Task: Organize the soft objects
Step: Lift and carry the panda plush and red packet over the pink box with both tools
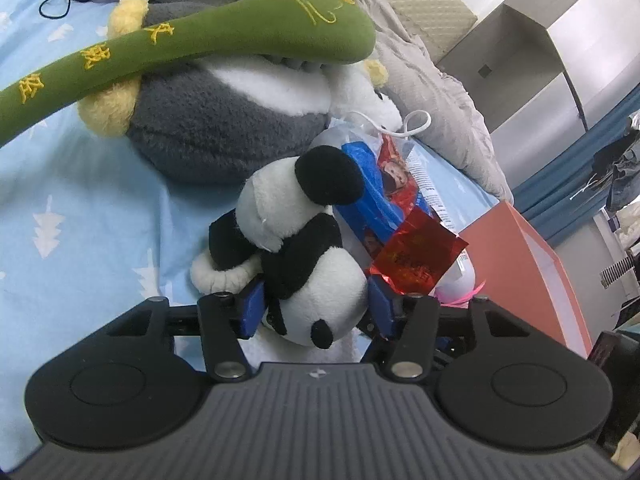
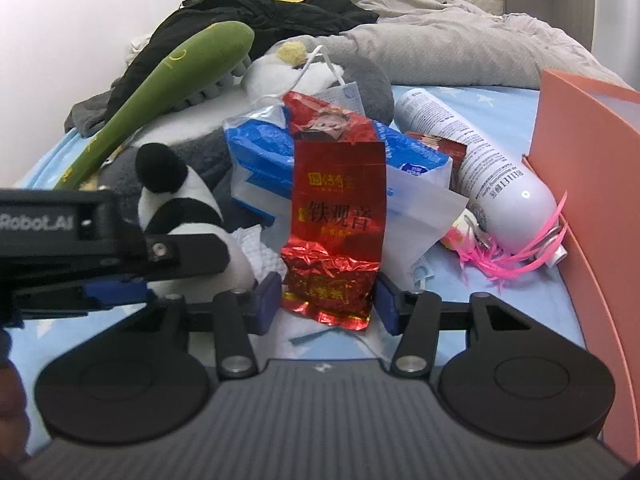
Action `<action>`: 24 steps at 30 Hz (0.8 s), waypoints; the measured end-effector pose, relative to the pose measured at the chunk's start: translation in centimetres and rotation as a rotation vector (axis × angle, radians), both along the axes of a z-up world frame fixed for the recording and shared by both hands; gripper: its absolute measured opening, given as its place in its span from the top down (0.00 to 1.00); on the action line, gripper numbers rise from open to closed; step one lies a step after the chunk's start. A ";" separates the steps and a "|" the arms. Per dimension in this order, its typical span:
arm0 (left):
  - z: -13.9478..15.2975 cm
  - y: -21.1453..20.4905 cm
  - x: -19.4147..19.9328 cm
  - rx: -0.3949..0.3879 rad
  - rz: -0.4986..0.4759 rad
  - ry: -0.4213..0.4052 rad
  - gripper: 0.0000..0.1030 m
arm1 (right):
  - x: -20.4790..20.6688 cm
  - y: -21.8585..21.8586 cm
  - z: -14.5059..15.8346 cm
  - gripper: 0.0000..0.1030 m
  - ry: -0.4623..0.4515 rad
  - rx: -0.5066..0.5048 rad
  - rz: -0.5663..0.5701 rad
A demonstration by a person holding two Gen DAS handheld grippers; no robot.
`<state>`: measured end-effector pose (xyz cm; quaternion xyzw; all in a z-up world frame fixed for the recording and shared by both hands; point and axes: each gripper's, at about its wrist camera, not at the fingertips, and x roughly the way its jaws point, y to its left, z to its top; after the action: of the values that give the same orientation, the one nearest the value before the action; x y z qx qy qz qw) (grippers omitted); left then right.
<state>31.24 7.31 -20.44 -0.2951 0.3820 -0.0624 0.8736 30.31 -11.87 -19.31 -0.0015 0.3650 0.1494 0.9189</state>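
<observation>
Here, your left gripper (image 1: 316, 308) fingers press the panda plush (image 1: 296, 248), its body stretching away. Your right gripper (image 2: 326, 302) fingers flank the upright red foil tea packet (image 2: 334, 224), barely apart.

We look from two cameras, one riding on each gripper, both tilted down over the bed (image 1: 80, 200) and close to the clutter. Our left view faces the panda plush (image 1: 296, 248) at very near range. Our right view faces the red foil packet (image 2: 336, 220), just as near. Both share the panda, the packet, the green plush (image 2: 160, 88) and the orange box (image 2: 592, 152).
</observation>
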 end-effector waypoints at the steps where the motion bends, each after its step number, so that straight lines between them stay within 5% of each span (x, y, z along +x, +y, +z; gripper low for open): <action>1: 0.1 0.0 -0.1 0.001 0.000 -0.002 0.43 | 0.1 -0.1 0.1 0.49 0.000 0.004 0.002; 24: 5.2 -2.5 -9.6 0.129 -0.063 -0.026 0.48 | -8.0 -3.8 6.0 0.49 -0.001 0.016 -0.018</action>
<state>21.68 4.77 -15.27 -0.2250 0.3831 -0.0688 0.8933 22.33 -15.68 -13.28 0.0090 0.3633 0.1438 0.9205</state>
